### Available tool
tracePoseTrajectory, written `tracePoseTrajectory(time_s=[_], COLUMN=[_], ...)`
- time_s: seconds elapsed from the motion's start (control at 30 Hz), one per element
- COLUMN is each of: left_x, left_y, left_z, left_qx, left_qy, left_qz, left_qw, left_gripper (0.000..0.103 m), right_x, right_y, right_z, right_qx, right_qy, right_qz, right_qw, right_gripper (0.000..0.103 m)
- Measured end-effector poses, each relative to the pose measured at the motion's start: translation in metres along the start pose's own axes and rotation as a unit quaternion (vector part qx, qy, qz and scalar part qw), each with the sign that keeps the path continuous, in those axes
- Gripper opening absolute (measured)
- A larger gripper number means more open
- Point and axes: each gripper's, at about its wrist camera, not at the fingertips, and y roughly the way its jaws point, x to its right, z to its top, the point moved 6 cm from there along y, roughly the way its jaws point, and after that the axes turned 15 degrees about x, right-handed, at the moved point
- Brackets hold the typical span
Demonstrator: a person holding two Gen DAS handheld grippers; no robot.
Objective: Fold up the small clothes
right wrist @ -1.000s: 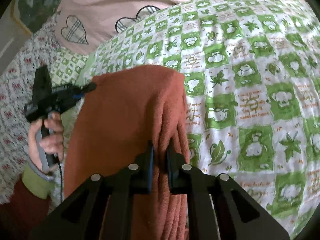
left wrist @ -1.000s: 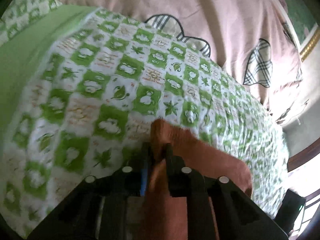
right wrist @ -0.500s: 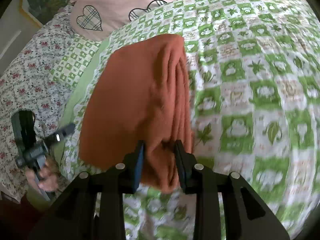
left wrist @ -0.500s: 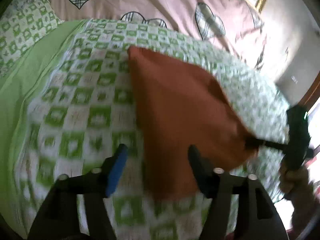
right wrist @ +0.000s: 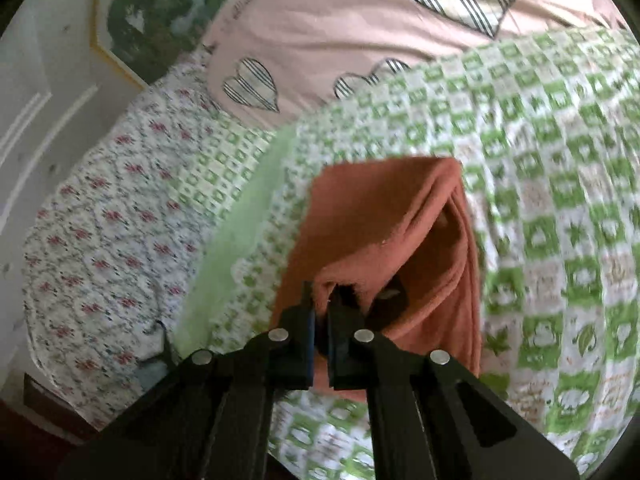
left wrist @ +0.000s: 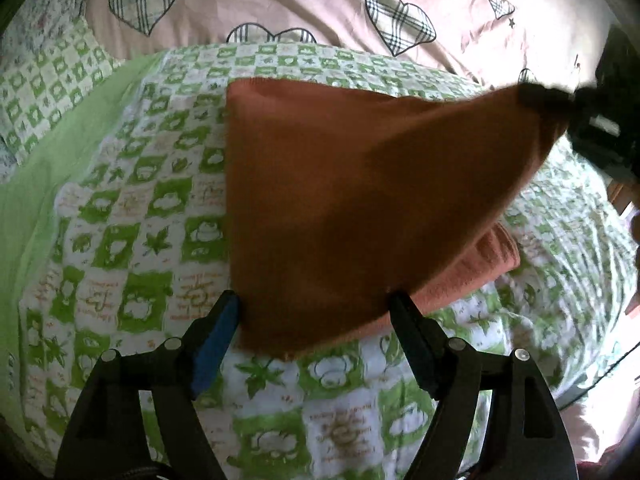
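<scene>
While my right claw (right wrist: 323, 300) pinches a corner of the rust-orange cloth (left wrist: 340, 208), lifting it toward the upper right of the left wrist frame, the rest of the cloth lies on the green-checked quilt (left wrist: 132, 248) at frame centre. My left claw (left wrist: 316, 312) stands wide, jaws opening; the cloth's near edge sits between the fingers, pads not pressing it. In the right wrist frame the cloth hangs folded over itself, centre frame. Pink heart-print bedding (left wrist: 300, 4) fills the top. Floral sheet (right wrist: 104, 216) at left of the right wrist frame.
</scene>
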Motion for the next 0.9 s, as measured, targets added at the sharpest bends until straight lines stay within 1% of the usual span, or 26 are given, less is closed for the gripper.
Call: tracePoseTrajectory(time_s=[0.03, 0.07, 0.1, 0.17, 0.2, 0.27, 0.3, 0.33, 0.37, 0.4, 0.43, 0.5, 0.53, 0.57, 0.6, 0.63, 0.67, 0.7, 0.73, 0.77, 0.8, 0.83, 0.9], left_x=[-0.004, -0.014, -0.022, -0.033, -0.036, -0.032, -0.028, -0.025, -0.019, -0.017, -0.015, -0.012, -0.014, -0.019, -0.029, -0.035, -0.044, -0.049, -0.049, -0.045, -0.041, -0.038, -0.037], left_y=[0.001, 0.001, 0.002, 0.002, 0.003, 0.003, 0.000, -0.001, -0.001, -0.001, 0.001, 0.007, 0.010, 0.013, 0.014, 0.014, 0.011, 0.005, 0.000, -0.006, -0.007, -0.007, -0.005], left_z=[0.002, 0.003, 0.002, -0.002, -0.007, -0.013, -0.012, -0.011, -0.008, -0.007, -0.005, -0.003, -0.003, -0.003, -0.005, -0.006, -0.007, -0.006, -0.004, -0.003, -0.004, -0.006, -0.013], left_qx=[0.004, 0.003, -0.001, -0.011, -0.021, -0.032, -0.029, -0.025, -0.022, -0.021, -0.019, -0.021, -0.024, -0.025, -0.032, -0.034, -0.028, -0.019, -0.012, -0.001, 0.001, -0.002, -0.012], left_qy=[-0.002, -0.016, -0.027, -0.043, -0.041, -0.039, -0.044, -0.047, -0.049, -0.047, -0.041, -0.026, -0.022, -0.021, -0.029, -0.043, -0.063, -0.074, -0.073, -0.061, -0.052, -0.047, -0.054], left_qz=[0.010, 0.035, 0.041, 0.033, 0.040, 0.036, 0.033, 0.030, 0.021, 0.023, 0.030, 0.042, 0.053, 0.063, 0.075, 0.069, 0.062, 0.056, 0.054, 0.054, 0.056, 0.061, 0.061], left_qw=[0.9999, 0.9993, 0.9988, 0.9985, 0.9981, 0.9981, 0.9981, 0.9981, 0.9983, 0.9984, 0.9985, 0.9986, 0.9981, 0.9974, 0.9962, 0.9961, 0.9957, 0.9955, 0.9958, 0.9966, 0.9970, 0.9970, 0.9966], left_gripper=[0.073, 0.056, 0.039, 0.041, 0.041, 0.040, 0.040, 0.043, 0.052, 0.059, 0.061, 0.062, 0.058, 0.041, 0.032, 0.032, 0.028, 0.022, 0.019, 0.013, 0.008, 0.007, 0.006], right_x=[-0.001, -0.001, 0.001, 0.012, 0.019, 0.028, 0.030, 0.029, 0.027, 0.024, 0.020, 0.012, 0.009, 0.006, 0.007, 0.009, 0.012, 0.016, 0.021, 0.027, 0.033, 0.044, 0.068], right_y=[-0.001, -0.002, -0.004, -0.008, -0.009, -0.008, -0.006, -0.005, -0.004, -0.004, -0.004, -0.004, -0.004, -0.006, -0.007, -0.009, -0.009, -0.010, -0.009, -0.008, -0.006, -0.003, 0.001], right_z=[0.002, 0.002, 0.001, -0.002, -0.004, -0.007, -0.007, -0.005, -0.002, 0.001, 0.005, 0.011, 0.014, 0.015, 0.016, 0.014, 0.011, 0.006, -0.001, -0.012, -0.021, -0.035, -0.054], right_qx=[0.002, 0.005, 0.006, 0.008, 0.005, 0.001, 0.001, 0.003, 0.007, 0.009, 0.012, 0.016, 0.018, 0.021, 0.022, 0.020, 0.017, 0.011, 0.003, -0.008, -0.016, -0.030, -0.052], right_qy=[-0.006, -0.011, -0.011, 0.006, 0.023, 0.041, 0.046, 0.052, 0.059, 0.061, 0.057, 0.049, 0.043, 0.031, 0.022, 0.011, 0.004, -0.009, -0.031, -0.060, -0.077, -0.083, -0.063], right_qz=[-0.003, -0.008, -0.011, -0.014, -0.014, -0.016, -0.019, -0.014, -0.005, 0.000, 0.003, 0.009, 0.011, 0.006, -0.001, -0.011, -0.017, -0.031, -0.051, -0.079, -0.099, -0.117, -0.132], right_qw=[1.000, 1.000, 1.000, 1.000, 1.000, 0.999, 0.999, 0.999, 0.998, 0.998, 0.998, 0.999, 0.999, 0.999, 1.000, 1.000, 1.000, 0.999, 0.998, 0.995, 0.992, 0.989, 0.988], right_gripper=[0.005, 0.005, 0.005, 0.005, 0.005, 0.005, 0.005, 0.005, 0.005, 0.005, 0.005, 0.005, 0.005, 0.005, 0.005, 0.005, 0.005, 0.005, 0.005, 0.005, 0.005, 0.005, 0.005])
